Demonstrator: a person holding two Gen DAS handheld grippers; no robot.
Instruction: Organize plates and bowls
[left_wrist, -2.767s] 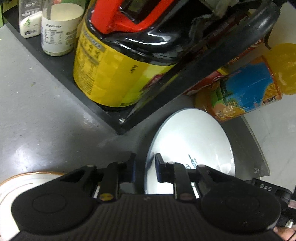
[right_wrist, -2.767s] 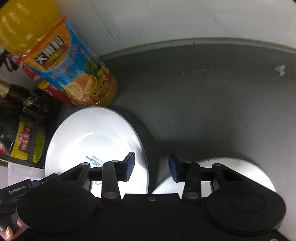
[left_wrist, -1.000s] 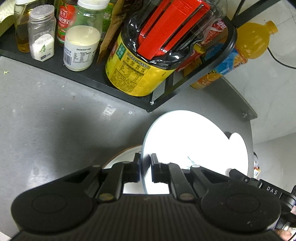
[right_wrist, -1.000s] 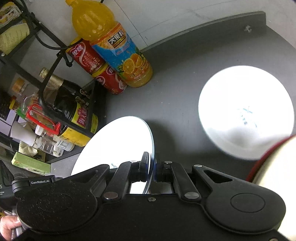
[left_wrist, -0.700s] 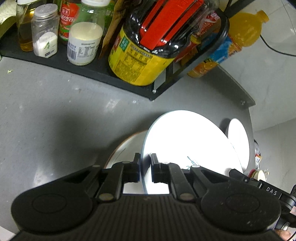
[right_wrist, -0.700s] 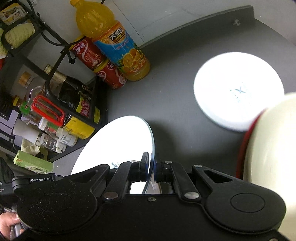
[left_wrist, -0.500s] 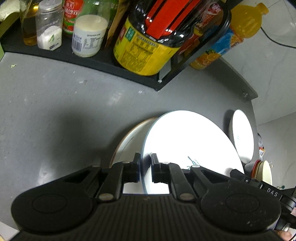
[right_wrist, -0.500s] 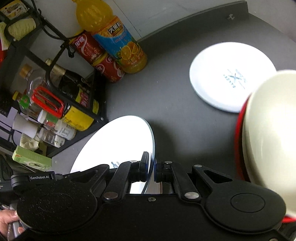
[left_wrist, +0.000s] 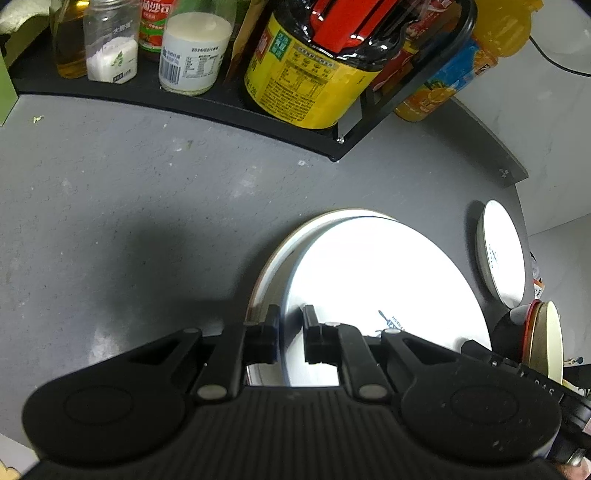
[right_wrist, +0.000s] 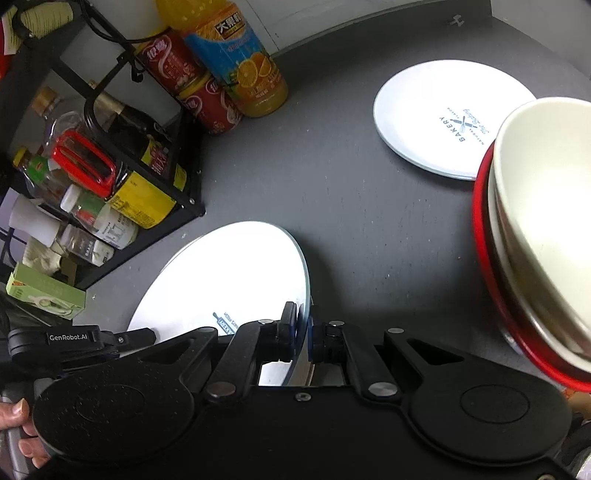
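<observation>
White plate: glossy white plate (left_wrist: 384, 295) with a small blue printed mark, held between both claws, tilted, over the dark grey worktop (left_wrist: 129, 206).
Left claw: left claw (left_wrist: 290, 338) is nearly closed, pads pinching the plate's near-left rim; the plate fans out ahead and to the right of it.
Right claw: right claw (right_wrist: 303, 338) is clamped tight on the opposite rim; in its view the plate (right_wrist: 229, 280) spreads ahead and to the left.
Target below: a second plate with a brownish rim (left_wrist: 280, 254) lies flat on the worktop directly under the held one; only its left and far crescent shows past the held plate's edge.
Key relation: the held plate sits slightly to the right of the brown-rimmed plate, its left edge raised; how much gap is left between them I cannot tell. Setting it down likely calls for a small shift left and levelling, both hands sharing the load equally.
Other dishes: another printed white plate (right_wrist: 450, 118) lies well apart on the far right of the worktop; a stack of bowls, cream bowl (right_wrist: 546, 221) on a red-rimmed one (right_wrist: 487, 266), stands near the right claw.
Hazard: black condiment rack (left_wrist: 229, 107) with its bottles stands behind, clear of the plates.
Progress: judged mid-stacking; the far plate remains loose.
</observation>
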